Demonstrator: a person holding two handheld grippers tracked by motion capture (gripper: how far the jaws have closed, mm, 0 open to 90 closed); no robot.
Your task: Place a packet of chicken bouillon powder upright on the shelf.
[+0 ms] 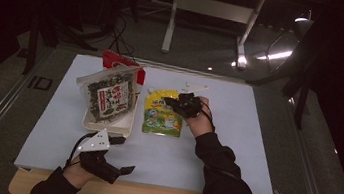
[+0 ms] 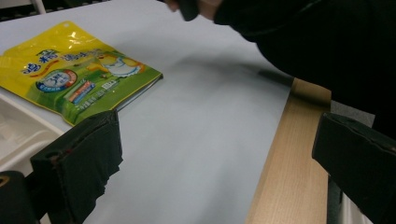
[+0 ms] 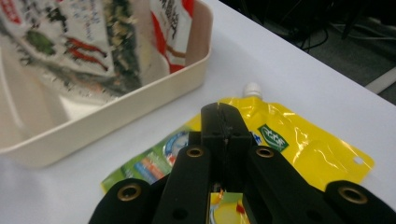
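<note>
Right gripper [image 3: 223, 122] closed and empty, above flat yellow-green spouted pouch [image 3: 299, 144], white cap.

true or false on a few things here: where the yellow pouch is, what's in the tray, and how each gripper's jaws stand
1. The yellow pouch lies flat on the table beside the tray. True.
2. The yellow pouch sits inside the tray. False: it lies on the white table surface, outside the tray's wall.
3. The seaweed packet stands in the tray. True.
4. The right gripper has its jaws spread wide. False: they are shut together, over the yellow pouch.
5. The left gripper has its jaws apart with nothing between them. True.
6. The left gripper is gripping the seaweed packet. False: it is at the table's near edge, away from the packet.
</note>
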